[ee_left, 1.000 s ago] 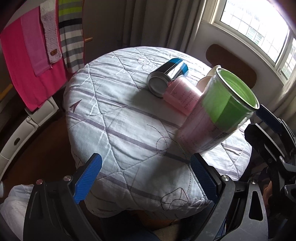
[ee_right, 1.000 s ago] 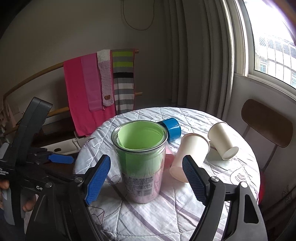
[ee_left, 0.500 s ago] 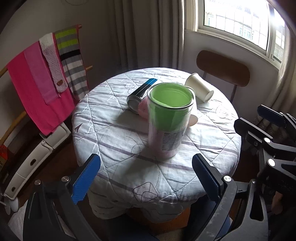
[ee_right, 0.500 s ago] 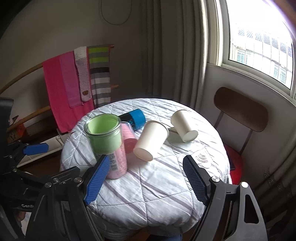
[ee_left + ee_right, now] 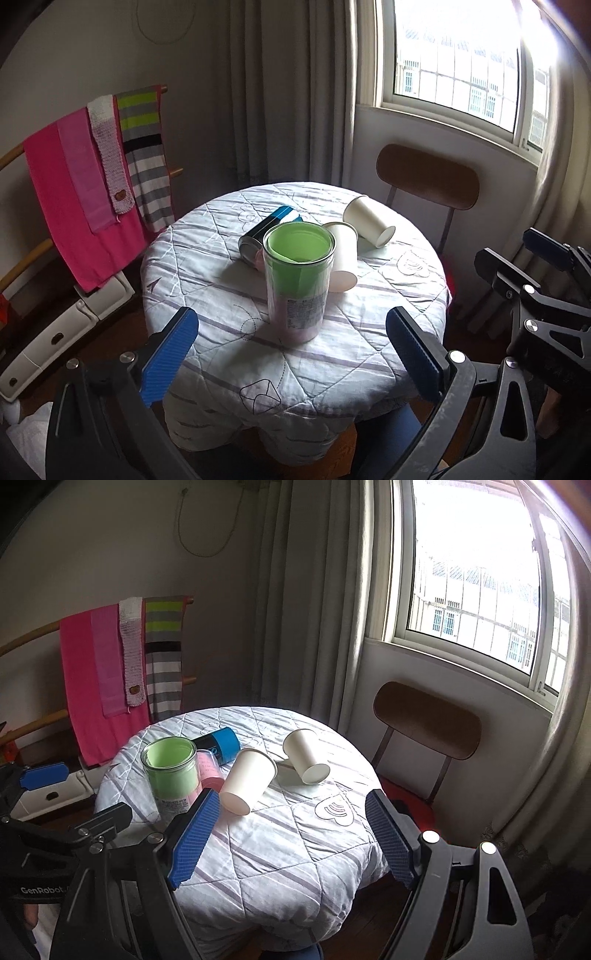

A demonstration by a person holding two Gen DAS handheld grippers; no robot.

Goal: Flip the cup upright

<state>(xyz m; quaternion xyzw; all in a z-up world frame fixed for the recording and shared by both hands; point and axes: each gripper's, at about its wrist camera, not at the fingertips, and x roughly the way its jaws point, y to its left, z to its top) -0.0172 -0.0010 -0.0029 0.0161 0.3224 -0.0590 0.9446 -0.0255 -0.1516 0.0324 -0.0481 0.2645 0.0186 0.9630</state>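
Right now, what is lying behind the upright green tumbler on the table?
Behind the green tumbler lie a pink cup, a blue-and-black cup and two white paper cups, all on their sides. The tumbler covers most of the pink cup.

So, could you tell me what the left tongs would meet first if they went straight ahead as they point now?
Most likely the green-lined clear cup, standing upright on the table roughly centred between the open left tongs. Depth is uncertain, and the tongs sit back off the table edge.
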